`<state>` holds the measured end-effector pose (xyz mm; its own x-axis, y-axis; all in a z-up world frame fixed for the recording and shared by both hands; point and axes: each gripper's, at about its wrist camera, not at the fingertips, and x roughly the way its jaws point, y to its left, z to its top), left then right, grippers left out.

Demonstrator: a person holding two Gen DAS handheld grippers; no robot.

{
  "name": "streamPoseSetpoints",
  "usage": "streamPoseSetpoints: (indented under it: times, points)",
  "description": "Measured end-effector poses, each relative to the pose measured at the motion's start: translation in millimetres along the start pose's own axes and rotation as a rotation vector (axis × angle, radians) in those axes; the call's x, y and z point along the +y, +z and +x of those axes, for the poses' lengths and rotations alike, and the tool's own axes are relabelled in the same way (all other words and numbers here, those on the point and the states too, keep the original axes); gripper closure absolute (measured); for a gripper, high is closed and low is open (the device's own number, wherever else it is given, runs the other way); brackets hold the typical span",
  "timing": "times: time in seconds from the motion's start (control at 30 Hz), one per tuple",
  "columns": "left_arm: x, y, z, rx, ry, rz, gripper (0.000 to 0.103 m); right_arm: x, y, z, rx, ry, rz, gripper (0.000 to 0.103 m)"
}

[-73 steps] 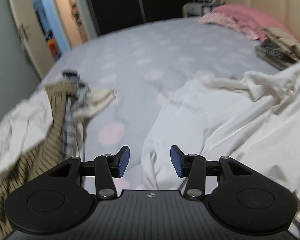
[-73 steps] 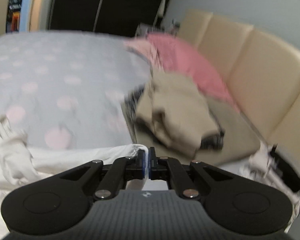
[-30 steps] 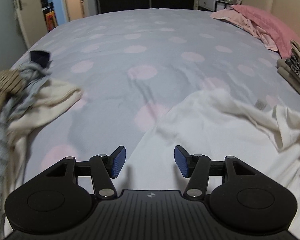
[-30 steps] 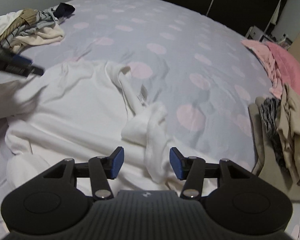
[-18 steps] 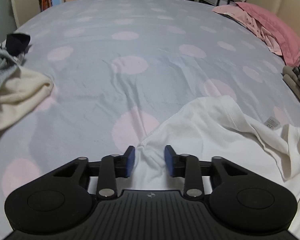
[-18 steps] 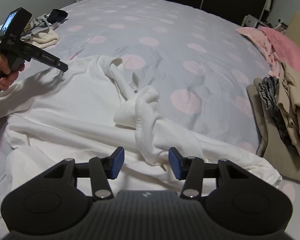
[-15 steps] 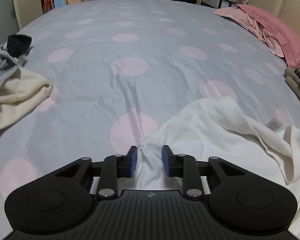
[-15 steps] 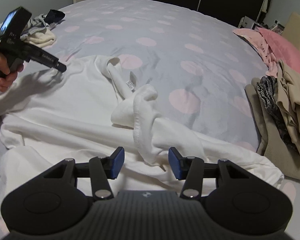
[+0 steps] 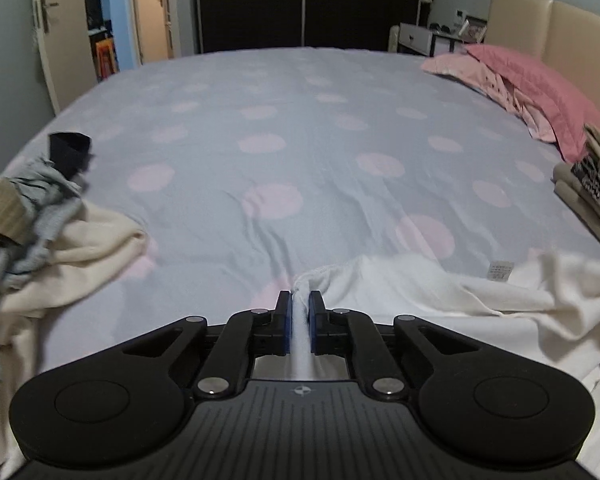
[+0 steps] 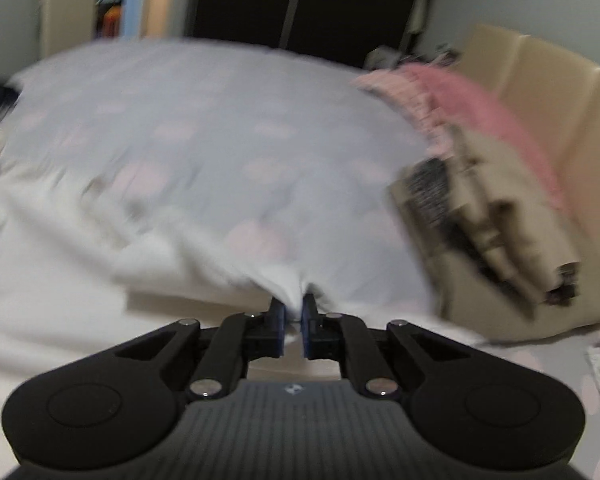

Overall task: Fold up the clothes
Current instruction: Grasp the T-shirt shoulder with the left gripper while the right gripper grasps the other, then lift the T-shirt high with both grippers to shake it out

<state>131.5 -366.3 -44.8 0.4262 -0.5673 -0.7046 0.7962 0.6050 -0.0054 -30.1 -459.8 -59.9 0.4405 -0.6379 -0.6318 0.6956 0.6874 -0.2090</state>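
Left gripper (image 9: 299,308): jaws closing, pinching edge of white shirt (image 9: 420,292). Right gripper (image 10: 293,312): jaws closing on another bunch of same shirt (image 10: 100,240); view blurred. Shirt spread on near part of bed (image 9: 300,120). Unfolded pile (image 9: 32,220) at left, folded stack (image 10: 488,208) at right.

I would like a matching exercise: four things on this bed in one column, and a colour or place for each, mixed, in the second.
1. white garment
2. pillow
3. bedsheet
4. folded stack

a. pink, by the headboard
b. grey with pink dots
c. pinched by both grippers
d. beige, at the right edge

Pairs: 1-c, 2-a, 3-b, 4-d
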Motion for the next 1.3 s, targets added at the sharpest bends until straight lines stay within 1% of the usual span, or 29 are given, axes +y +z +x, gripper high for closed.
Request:
streamPoseSetpoints:
  times: [0.1,0.2,0.23,0.33,0.4,0.47,0.57,0.77,0.9,0.97,1.03,1.07,1.17,1.23,1.3]
  points:
    - [5,2,-22,-0.03,0.019,-0.004,0.097,-21,16,-14,-0.059,-0.064,0.059,0.095]
    - [11,6,-49,-0.071,0.017,-0.027,0.097,-38,29,-30,-0.108,-0.104,0.135,0.095]
    - [13,8,-61,-0.095,0.023,-0.036,0.097,-42,33,-38,-0.132,-0.121,0.157,0.095]
    - [19,18,-99,-0.157,0.004,-0.064,0.097,-53,42,-64,-0.212,-0.151,0.191,0.095]
    - [21,25,-128,-0.205,-0.002,-0.062,0.097,-60,52,-84,-0.255,-0.162,0.204,0.095]
    - [23,32,-161,-0.268,-0.009,-0.059,0.097,-67,60,-106,-0.293,-0.158,0.225,0.095]
    - [26,43,-211,-0.363,-0.026,-0.069,0.097,-72,74,-145,-0.356,-0.162,0.217,0.095]
    - [34,62,-321,-0.592,-0.038,-0.058,0.098,-83,109,-247,-0.525,-0.163,0.183,0.095]
    - [41,72,-397,-0.744,-0.034,-0.061,0.098,-87,125,-323,-0.631,-0.112,0.163,0.095]
    - [46,74,-431,-0.799,-0.037,-0.076,0.098,-87,127,-352,-0.644,-0.061,0.161,0.095]
    - [49,71,-461,-0.853,-0.044,-0.084,0.098,-87,126,-379,-0.656,-0.011,0.158,0.095]
    - [49,68,-476,-0.881,-0.049,-0.083,0.098,-86,126,-388,-0.665,0.001,0.163,0.095]
    - [44,53,-516,-0.968,-0.067,-0.062,0.098,-89,115,-420,-0.73,0.016,0.2,0.095]
    - [38,40,-541,-1.02,-0.103,-0.05,0.098,-93,107,-442,-0.787,-0.002,0.228,0.095]
    - [29,29,-557,-1.06,-0.147,-0.029,0.098,-98,102,-466,-0.844,-0.043,0.264,0.095]
